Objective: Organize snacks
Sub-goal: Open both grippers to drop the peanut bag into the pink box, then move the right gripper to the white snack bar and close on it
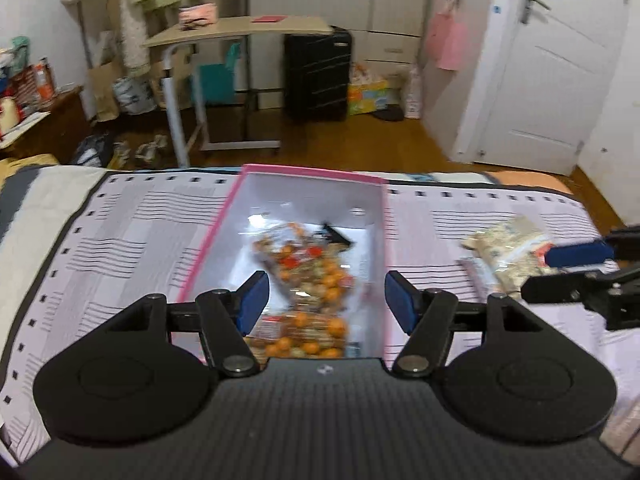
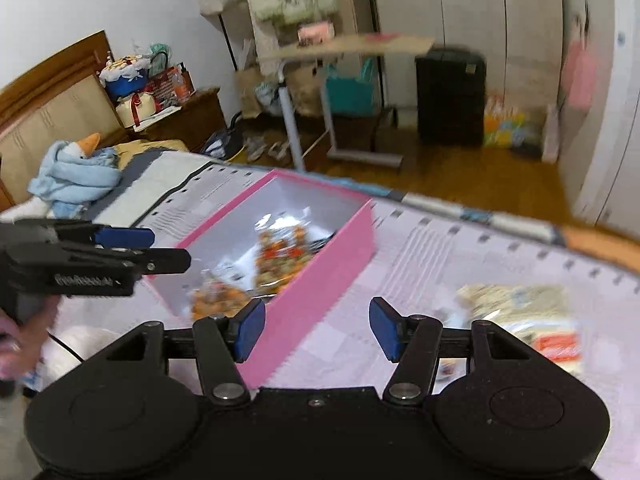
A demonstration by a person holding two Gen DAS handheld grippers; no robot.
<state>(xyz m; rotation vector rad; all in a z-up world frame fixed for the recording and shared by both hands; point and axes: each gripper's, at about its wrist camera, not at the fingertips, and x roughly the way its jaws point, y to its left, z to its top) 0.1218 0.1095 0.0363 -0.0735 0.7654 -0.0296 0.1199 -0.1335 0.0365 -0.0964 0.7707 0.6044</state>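
We see a pink box [image 1: 308,200] on the bed [image 1: 120,220] holding two bags of orange snacks [image 1: 312,268], a pale snack bag [image 2: 520,312] outside it, our left gripper [image 1: 326,300] and right gripper [image 2: 318,330] both parted, gripping nothing

Both tools look alike: the left gripper [image 1: 327,300] and the right gripper [image 2: 317,330] each have matte black linkage arms, round silver pivot screws and blue pads [image 1: 253,302] on the fingers. Each body is ribbed black, flanked by two round black discs
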